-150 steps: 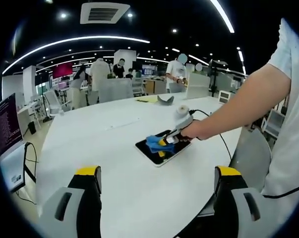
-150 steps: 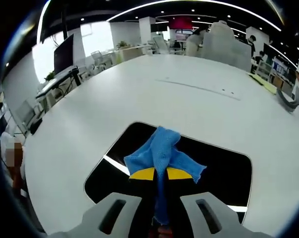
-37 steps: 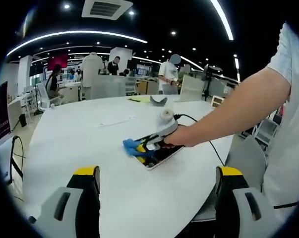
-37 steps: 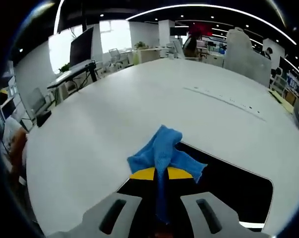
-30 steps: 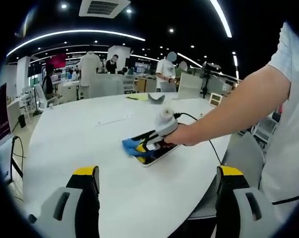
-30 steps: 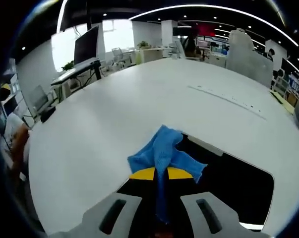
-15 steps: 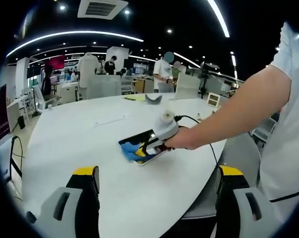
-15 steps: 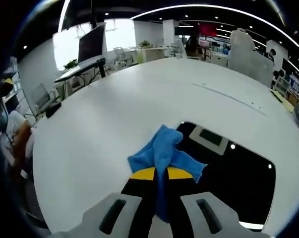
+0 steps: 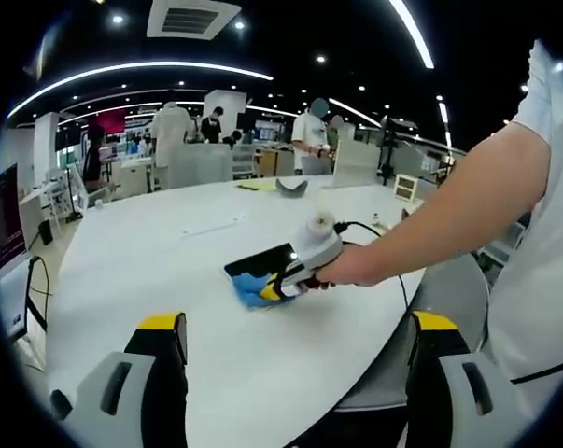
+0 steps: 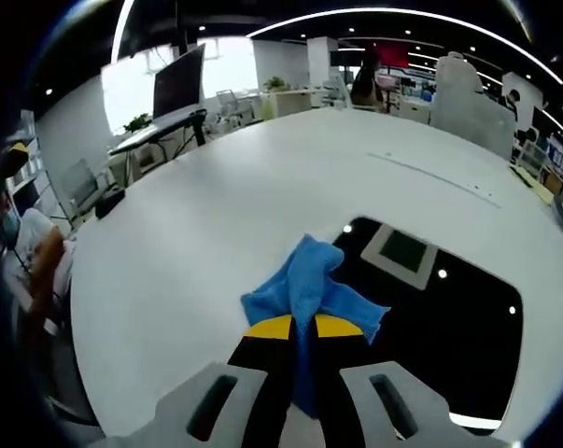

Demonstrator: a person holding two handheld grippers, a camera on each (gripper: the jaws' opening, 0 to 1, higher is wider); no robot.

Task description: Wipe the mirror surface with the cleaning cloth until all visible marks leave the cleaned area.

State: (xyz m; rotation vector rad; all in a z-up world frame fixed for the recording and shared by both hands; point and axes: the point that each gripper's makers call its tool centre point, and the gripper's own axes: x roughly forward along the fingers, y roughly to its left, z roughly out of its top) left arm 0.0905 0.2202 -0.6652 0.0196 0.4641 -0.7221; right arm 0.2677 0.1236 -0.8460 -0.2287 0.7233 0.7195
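The mirror [image 9: 264, 262] is a dark rectangular slab lying flat on the white round table [image 9: 150, 271]. In the right gripper view the mirror [image 10: 440, 308] reflects ceiling lights and a vent. My right gripper [image 10: 303, 327] is shut on the blue cleaning cloth [image 10: 304, 280], pressing it down at the mirror's corner, partly over the bare table. From the left gripper view, a hand holds that right gripper [image 9: 279, 285] with the cloth [image 9: 250, 290] at the mirror's near left corner. My left gripper [image 9: 298, 324] hangs open over the table's near edge, holding nothing.
The person's arm [image 9: 449, 219] reaches in from the right, with a cable [image 9: 360, 227] trailing behind the tool. A grey chair [image 9: 444, 289] stands by the table's right edge. A small grey object [image 9: 289, 185] lies far back. People stand beyond; a monitor [image 10: 178, 79] is off-table.
The right gripper has dragged the cloth along the mirror toward its near corner, so the cloth now overlaps the table. The left gripper has stayed open and about still.
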